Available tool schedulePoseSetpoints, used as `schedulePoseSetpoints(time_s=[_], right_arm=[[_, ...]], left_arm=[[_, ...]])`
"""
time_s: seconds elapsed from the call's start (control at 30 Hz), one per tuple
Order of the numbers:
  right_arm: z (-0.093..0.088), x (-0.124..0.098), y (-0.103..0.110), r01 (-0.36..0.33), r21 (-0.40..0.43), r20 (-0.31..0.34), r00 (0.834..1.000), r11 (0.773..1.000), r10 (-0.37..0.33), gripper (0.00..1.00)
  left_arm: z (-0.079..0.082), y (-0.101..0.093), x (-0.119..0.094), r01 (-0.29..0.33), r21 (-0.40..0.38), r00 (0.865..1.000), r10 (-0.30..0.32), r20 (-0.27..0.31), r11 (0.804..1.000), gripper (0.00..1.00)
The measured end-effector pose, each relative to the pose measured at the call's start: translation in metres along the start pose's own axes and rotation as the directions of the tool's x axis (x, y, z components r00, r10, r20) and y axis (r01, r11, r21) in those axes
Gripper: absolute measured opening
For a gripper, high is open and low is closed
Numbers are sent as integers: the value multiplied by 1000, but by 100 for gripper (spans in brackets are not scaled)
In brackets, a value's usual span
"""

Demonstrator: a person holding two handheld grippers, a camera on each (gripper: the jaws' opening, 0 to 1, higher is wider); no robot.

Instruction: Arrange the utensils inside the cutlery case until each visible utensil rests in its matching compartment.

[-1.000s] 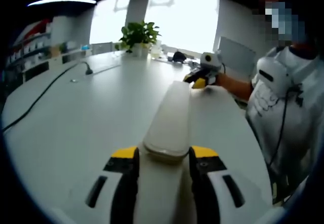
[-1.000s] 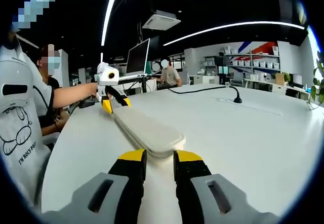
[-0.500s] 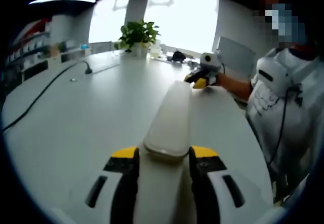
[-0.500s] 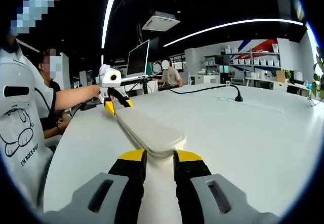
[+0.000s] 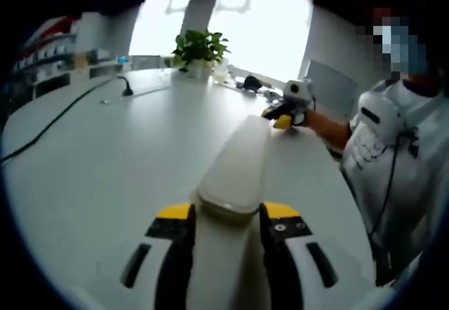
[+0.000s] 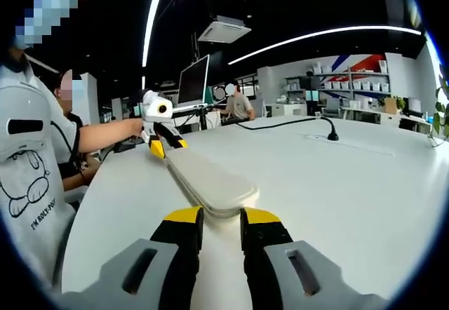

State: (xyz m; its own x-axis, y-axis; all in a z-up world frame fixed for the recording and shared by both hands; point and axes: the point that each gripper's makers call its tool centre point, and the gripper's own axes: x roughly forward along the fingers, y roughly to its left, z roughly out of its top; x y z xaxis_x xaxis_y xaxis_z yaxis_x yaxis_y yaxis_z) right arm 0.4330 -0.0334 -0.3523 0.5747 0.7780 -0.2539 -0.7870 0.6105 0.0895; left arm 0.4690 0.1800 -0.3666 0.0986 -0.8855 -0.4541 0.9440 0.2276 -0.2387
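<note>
Cream plastic case (image 5: 235, 166), long & closed, is held between the two grippers, one at each end, above a white table (image 5: 105, 156). In left gripper view the left gripper (image 5: 226, 215) sits at 6 o'clock, yellow-tipped jaws pinching the near end of the case; the case runs away toward 1 o'clock, where the right gripper (image 5: 284, 118) clamps the far end, a hand behind it. In right gripper view the right gripper (image 6: 221, 219) is at 6 o'clock, jaws pressed onto the near end of the case (image 6: 207, 180), which stretches toward 11 o'clock to the left gripper (image 6: 163, 145) at the far end. Lid looks shut; can't tell what utensils are inside or which compartments.

Person in white printed shirt (image 5: 393, 156) at 3 o'clock in left gripper view, at 9 o'clock in right gripper view. Potted plant (image 5: 198, 47) at 12 o'clock on the table's far edge, bright windows behind. Black cable (image 5: 66, 117) w/ plug runs across the table at 10 o'clock. In right gripper view: monitor (image 6: 193, 80) at 11 o'clock, seated person (image 6: 240, 103) beyond it, shelves (image 6: 351, 99) at 2 o'clock.
</note>
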Motion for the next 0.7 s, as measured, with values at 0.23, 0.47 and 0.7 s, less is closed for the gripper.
schedulePoseSetpoints(time_s=[0.23,0.47,0.7], right_arm=[[11,-5,-7,-42,-28,9,999,999,43,36],[12,3,-18,-135,-74,-45,990,988,132,45],[15,18,-11,-276,-52,-25,961,960,275,51]], left_arm=[[0,-1,-7,-20,25,1000,20,-2,999,41],[10,-1,-20,-61,56,998,58,38,997,41],[11,-7,-20,-62,79,997,59,39,995,41]])
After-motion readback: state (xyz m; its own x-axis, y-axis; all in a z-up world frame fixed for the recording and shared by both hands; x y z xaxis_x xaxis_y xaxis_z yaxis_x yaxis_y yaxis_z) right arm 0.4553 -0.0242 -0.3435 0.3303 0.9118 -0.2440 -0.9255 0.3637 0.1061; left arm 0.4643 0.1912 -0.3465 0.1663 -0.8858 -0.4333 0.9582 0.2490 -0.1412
